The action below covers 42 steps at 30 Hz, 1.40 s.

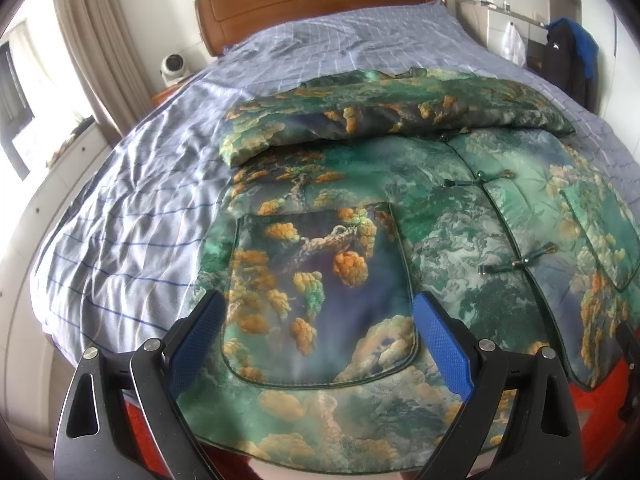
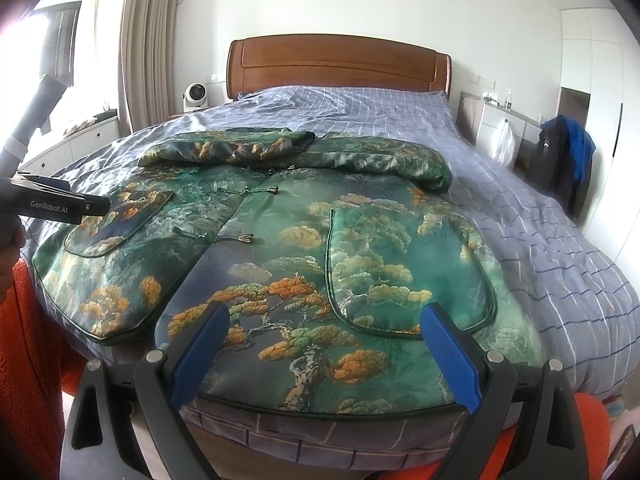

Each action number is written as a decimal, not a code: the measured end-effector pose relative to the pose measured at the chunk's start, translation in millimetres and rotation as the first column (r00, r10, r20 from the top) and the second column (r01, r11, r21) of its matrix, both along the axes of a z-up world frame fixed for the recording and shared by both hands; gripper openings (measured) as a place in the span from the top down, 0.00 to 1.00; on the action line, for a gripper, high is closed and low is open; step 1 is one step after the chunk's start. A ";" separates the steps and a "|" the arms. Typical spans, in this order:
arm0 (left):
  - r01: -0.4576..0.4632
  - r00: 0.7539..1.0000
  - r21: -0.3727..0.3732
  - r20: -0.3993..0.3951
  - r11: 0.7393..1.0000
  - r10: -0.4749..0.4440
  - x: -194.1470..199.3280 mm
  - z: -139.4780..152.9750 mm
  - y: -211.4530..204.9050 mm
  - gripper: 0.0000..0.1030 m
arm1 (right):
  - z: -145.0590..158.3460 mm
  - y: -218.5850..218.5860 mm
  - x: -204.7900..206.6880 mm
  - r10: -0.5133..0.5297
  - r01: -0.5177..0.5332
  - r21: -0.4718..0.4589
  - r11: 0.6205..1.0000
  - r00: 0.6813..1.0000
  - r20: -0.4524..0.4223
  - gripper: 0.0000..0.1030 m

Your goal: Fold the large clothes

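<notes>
A green padded jacket (image 2: 304, 236) printed with pine trees and clouds is lying front-up across the foot half of the bed (image 2: 520, 216), its hem reaching the near edge. Both sleeves are lying folded across the chest area, forming a band near the collar. The front closure is running down the middle, fastened with knot buttons (image 2: 208, 236). A patch pocket is sitting on each front panel.

The left gripper (image 1: 318, 344) is hovering over the jacket's left-hand pocket (image 1: 320, 296), with its jaws standing wide apart and holding nothing; the blue pads are framing the pocket without pinching it. The right gripper (image 2: 326, 354) is hovering above the hem near the right-hand pocket (image 2: 408, 272), its jaws likewise spread wide and gripping nothing.

The bed is carrying a blue checked cover and is backing onto a wooden headboard (image 2: 338, 66). A small white fan (image 2: 195, 96) is standing beside the headboard. Curtains (image 2: 148, 40) are hanging at the window side. A dark and blue garment (image 2: 568, 160) is draped at the far right.
</notes>
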<state>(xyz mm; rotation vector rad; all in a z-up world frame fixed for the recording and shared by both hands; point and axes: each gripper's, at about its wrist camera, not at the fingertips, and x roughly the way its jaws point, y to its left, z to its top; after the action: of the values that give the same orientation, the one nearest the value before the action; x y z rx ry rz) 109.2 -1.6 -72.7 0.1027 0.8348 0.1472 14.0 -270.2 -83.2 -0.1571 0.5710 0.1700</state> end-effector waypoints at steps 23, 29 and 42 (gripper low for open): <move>-0.058 0.998 -0.016 0.002 0.998 0.058 4.0 0.2 23.5 0.07 | -2.7 -1.1 2.5 -0.011 0.011 -0.003 1.000 1.000 -0.005 0.08; -0.103 0.995 0.005 0.008 0.995 0.103 2.6 2.6 45.2 0.07 | -1.8 -1.9 2.6 -0.015 0.015 -0.017 1.000 1.000 0.000 0.08; -0.216 0.974 -0.055 -0.082 0.975 0.211 -1.0 -22.5 109.0 0.07 | 2.3 -23.2 11.1 -0.113 0.112 -0.017 0.994 0.993 -0.033 0.08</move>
<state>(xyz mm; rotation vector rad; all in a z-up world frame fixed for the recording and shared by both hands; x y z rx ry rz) 108.2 107.3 -95.2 -0.0427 0.9250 0.3205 25.0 -293.3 -80.9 -0.1370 0.6135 0.0590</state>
